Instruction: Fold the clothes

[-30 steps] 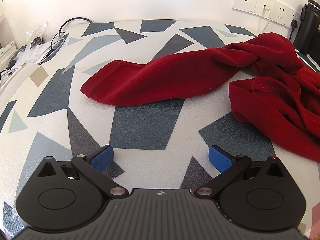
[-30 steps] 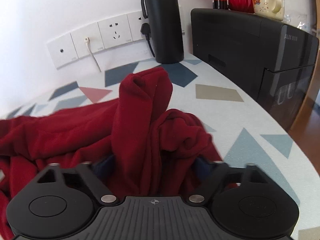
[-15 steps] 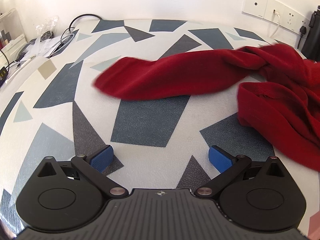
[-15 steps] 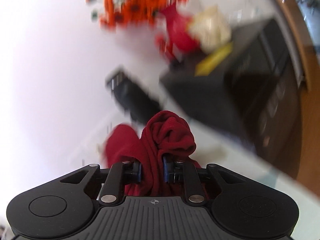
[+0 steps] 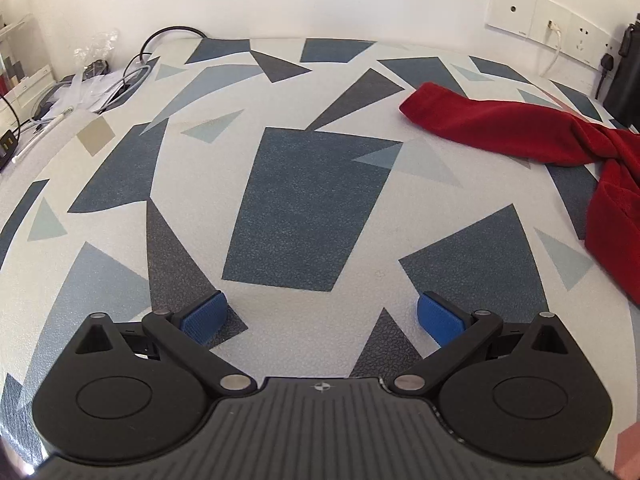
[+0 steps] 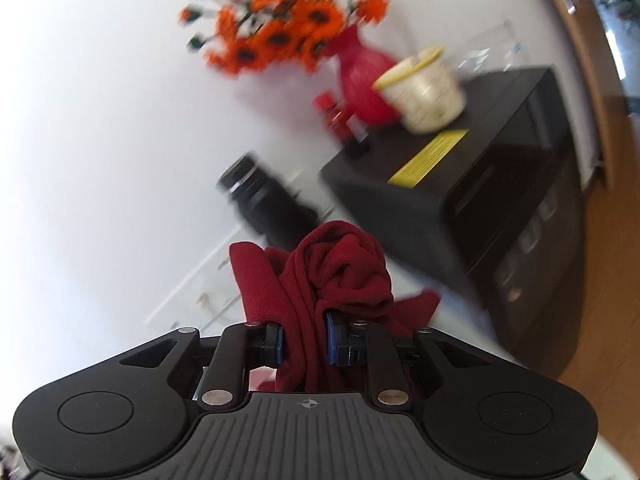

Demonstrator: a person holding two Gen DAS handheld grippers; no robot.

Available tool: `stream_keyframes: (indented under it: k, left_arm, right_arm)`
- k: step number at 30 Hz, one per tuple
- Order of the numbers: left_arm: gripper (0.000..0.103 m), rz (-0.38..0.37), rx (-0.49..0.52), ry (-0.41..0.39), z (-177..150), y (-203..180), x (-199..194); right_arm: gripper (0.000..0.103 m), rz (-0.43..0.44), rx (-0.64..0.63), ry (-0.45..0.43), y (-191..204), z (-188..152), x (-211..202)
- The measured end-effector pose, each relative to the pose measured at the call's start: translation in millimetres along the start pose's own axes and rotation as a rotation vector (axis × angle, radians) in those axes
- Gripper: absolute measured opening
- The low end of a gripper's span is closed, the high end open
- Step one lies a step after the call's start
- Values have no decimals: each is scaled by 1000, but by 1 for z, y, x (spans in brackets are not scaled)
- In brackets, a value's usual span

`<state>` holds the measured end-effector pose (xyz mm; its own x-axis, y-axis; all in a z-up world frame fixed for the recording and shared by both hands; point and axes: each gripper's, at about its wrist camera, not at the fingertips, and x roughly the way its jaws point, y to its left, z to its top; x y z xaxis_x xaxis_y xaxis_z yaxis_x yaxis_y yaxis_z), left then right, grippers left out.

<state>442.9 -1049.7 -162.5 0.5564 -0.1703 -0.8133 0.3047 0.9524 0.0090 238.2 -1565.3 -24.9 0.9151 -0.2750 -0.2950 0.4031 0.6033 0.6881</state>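
A dark red garment trails across the far right of the patterned table in the left wrist view, one twisted end lying flat and the rest rising off the right edge. My left gripper is open and empty, low over the table, well left of the cloth. My right gripper is shut on a bunched fold of the red garment and holds it up in the air, tilted toward the wall.
Cables and plastic bags lie at the table's far left. Wall sockets and a black flask stand at the back right. A black cabinet carries a red vase of orange flowers and a cream mug.
My right gripper has shut on the garment and lifted it up and to the right. The cloth has been dragged right across the table. My left gripper stays open in place.
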Motion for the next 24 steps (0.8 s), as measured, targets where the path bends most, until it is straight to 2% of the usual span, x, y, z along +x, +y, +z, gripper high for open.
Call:
stream_keyframes:
  k: [5,11,14,16,17,18,20,21,24]
  left_arm:
    - [103,-51,64,26,0,5,-2]
    - [103,-74,65,23,-13,25,-13]
    - [103,-75,41,15,-17,39,-15]
    - [103,-78,36,8,-19,47,-16]
    - [103,-76,39,7,-20,50,-17]
    - [103,-74,43,5,-20,52,-17]
    - [103,-72,46,2,-22,57,-17]
    - [103,-73,46,1,-22,59,-18]
    - [103,-77,31,-1,-22,65,-18]
  right_arm:
    - [17,138,-40,134,69,-19,27]
    - [18,306,-91,295,154,-43,60]
    - [18,425,-153,396,232,-76,95]
    - [20,475,-214,478,279,-108,120]
    - [24,489,-249,523,300,-125,134]
    - [33,485,-280,576,318,-143,148]
    - [50,422,-353,664,341,-180,173]
    - [52,388,-388,693,349,-196,183]
    - [72,310,-443,693,350,-222,191]
